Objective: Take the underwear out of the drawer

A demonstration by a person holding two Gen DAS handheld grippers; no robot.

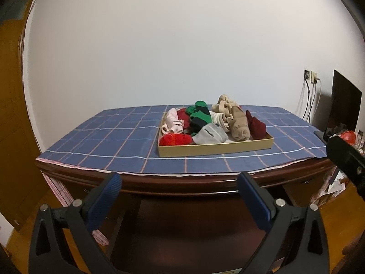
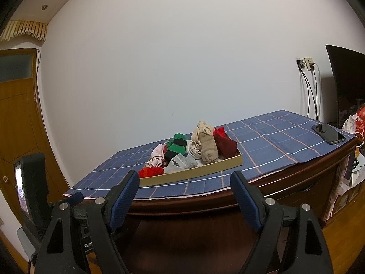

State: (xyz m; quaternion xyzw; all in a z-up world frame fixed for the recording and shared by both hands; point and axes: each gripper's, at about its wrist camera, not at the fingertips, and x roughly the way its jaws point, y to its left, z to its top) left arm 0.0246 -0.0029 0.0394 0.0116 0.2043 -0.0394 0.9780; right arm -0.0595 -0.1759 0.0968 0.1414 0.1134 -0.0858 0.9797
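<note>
Two grippers, left [image 1: 179,182] and right [image 2: 184,181], wide and empty, short of tray [image 1: 214,149] at 12 o'clock. Best reaching forward, pinching pink underwear [image 1: 172,121] only, lifting clear.

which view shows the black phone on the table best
The right wrist view: the phone lies whole, face up, on the blue checked cloth near the table's far right corner. The left wrist view catches only a dark sliver of it at the right edge.
</note>
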